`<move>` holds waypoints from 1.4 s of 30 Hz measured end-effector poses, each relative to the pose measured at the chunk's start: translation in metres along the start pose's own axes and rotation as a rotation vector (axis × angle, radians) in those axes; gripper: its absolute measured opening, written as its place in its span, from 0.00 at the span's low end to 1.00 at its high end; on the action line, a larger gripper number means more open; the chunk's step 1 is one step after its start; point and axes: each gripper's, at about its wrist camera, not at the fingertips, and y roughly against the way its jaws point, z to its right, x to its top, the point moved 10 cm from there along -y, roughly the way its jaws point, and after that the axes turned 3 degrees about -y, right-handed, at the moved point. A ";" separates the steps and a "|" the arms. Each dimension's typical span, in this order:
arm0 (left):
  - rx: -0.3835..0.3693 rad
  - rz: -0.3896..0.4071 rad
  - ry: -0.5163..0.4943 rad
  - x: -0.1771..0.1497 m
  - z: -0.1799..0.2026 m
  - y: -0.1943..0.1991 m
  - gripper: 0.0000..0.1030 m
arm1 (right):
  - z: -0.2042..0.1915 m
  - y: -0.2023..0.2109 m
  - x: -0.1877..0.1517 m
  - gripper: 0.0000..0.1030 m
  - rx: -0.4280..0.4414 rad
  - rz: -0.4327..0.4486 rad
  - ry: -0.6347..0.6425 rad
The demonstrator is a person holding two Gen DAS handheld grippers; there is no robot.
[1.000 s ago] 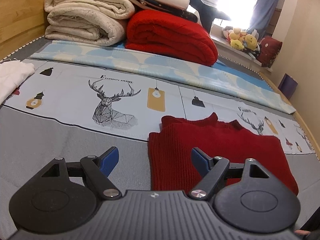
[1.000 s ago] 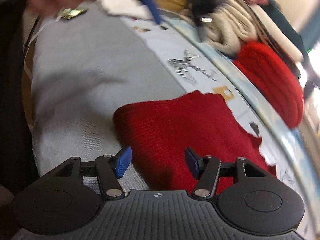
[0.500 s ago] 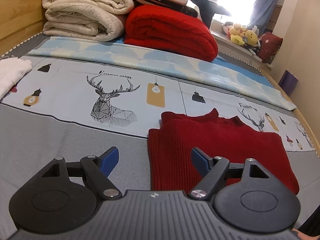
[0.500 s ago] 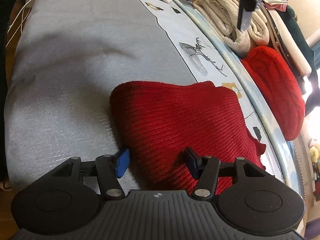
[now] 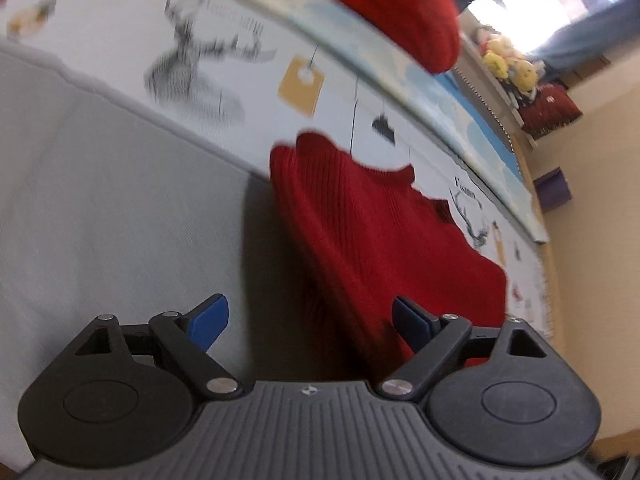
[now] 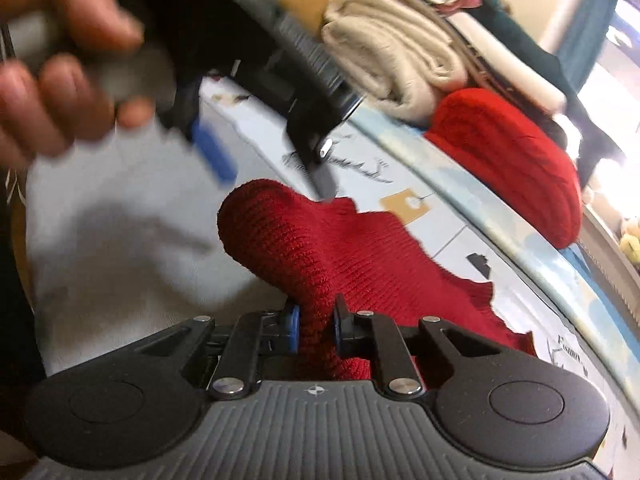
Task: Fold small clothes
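Note:
A dark red knit sweater (image 5: 384,240) lies on the bed, partly on the grey cover (image 5: 100,208) and partly on the deer-print sheet (image 5: 224,52). My left gripper (image 5: 308,308) hovers tilted over the sweater's left edge, its jaws wide and still opening, with nothing pressed between the pads. My right gripper (image 6: 316,312) is closing, and its blue pads pinch a raised fold of the sweater (image 6: 320,248). In the right wrist view a person's hand (image 6: 60,64) holds the blurred left gripper, whose blue finger (image 6: 218,158) hangs just beyond the sweater's lifted corner.
Folded cream blankets (image 6: 400,60) and a bright red blanket (image 6: 508,156) are stacked at the head of the bed. Plush toys (image 5: 508,64) sit on the sill by the window. A purple object (image 5: 554,190) stands beside the bed's far edge.
The right jaws have shut on the sweater's near edge and raised it into a fold. The left gripper has dipped and rolled closer to the sweater's left edge, jaws slightly wider.

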 end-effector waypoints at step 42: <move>0.095 0.001 -0.044 -0.001 0.016 0.054 0.33 | -0.043 0.062 0.038 0.15 0.358 0.093 -0.133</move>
